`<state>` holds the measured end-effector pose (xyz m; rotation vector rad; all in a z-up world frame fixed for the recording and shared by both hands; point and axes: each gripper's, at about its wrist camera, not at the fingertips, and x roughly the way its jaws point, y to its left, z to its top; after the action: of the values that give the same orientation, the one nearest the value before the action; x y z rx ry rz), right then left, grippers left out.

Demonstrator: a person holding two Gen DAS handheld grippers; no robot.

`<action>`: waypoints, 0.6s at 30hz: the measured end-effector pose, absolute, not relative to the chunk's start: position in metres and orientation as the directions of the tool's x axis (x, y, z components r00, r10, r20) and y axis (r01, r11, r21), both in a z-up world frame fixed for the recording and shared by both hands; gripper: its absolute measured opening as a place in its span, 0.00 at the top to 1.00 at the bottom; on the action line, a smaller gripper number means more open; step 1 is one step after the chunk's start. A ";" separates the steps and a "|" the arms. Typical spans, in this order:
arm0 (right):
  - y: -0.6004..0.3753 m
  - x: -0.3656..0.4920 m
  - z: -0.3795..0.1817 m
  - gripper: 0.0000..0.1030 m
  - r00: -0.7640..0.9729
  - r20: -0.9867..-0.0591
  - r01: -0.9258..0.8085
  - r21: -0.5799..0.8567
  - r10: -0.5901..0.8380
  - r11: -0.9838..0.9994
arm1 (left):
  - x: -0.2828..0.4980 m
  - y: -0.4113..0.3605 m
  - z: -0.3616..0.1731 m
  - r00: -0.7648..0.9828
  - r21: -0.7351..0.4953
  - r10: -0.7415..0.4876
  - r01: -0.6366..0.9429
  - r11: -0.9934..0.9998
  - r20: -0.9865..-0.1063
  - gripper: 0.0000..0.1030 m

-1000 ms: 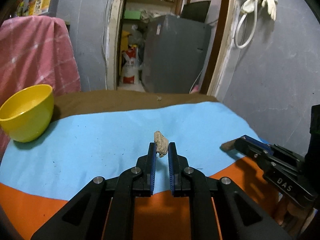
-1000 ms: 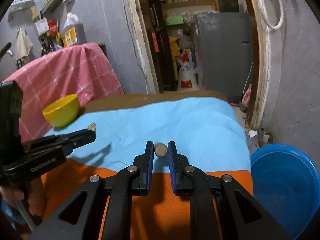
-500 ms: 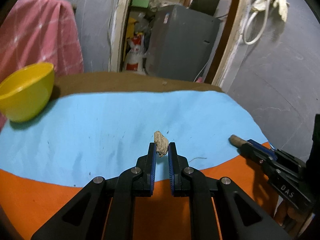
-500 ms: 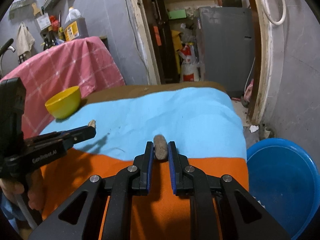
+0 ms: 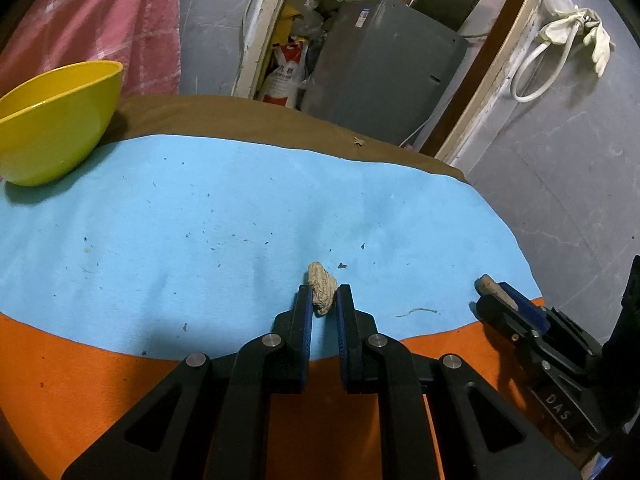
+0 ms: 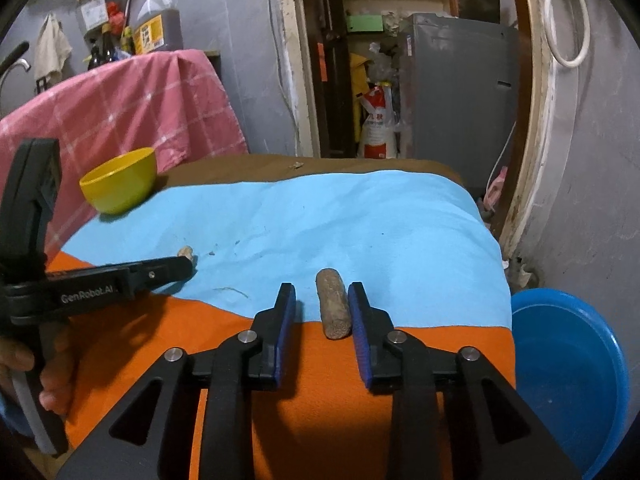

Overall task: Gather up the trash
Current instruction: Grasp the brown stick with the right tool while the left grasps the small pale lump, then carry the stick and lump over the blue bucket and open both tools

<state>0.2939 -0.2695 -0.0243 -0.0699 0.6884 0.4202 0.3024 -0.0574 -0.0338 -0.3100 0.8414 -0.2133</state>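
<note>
The bench [image 5: 248,120], draped in a brown cloth with a light blue felt sheet [image 5: 224,216] and an orange felt sheet [image 5: 80,364] laid over it, fills the space ahead of and under both pairs of jaws. A round blue plastic basin [image 6: 572,372] sits low on the floor, off to the right of the right jaws and beyond the bench edge. A yellow plastic bowl [image 5: 52,120] stands upright on the far left of the blue sheet, well ahead and to the left of the left jaws, with a pink checked cloth [image 6: 132,108] hanging behind it. The left gripper [image 5: 323,300] has its jaws closed tight on a crumpled beige wad of paper trash [image 5: 321,287], which sticks out forward past the tips; whether the wad rests on the blue sheet or hangs just above it cannot be told. The right gripper [image 6: 321,300] has its jaws spread apart, and a brown cork-like cylinder of trash [image 6: 333,307] lies lengthwise between them across the seam of the blue and orange sheets, right beside the right finger and clear of the left one. A small dry scrap [image 6: 297,165] lies on the brown cloth far ahead of the jaws, and a thin thread [image 5: 416,312] lies on the blue sheet between the two grippers.
</note>
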 end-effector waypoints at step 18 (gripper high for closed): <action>-0.285 0.290 -0.016 0.88 0.752 -0.571 -0.331 0.102 0.328 0.938 | 0.287 -0.081 -0.007 0.751 -0.236 -0.243 0.119 0.964 -0.614 0.91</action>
<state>0.2897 -0.2848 -0.0157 -0.0055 0.6229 0.3601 0.2869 -0.0812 -0.0071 -0.1867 0.6943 -0.1990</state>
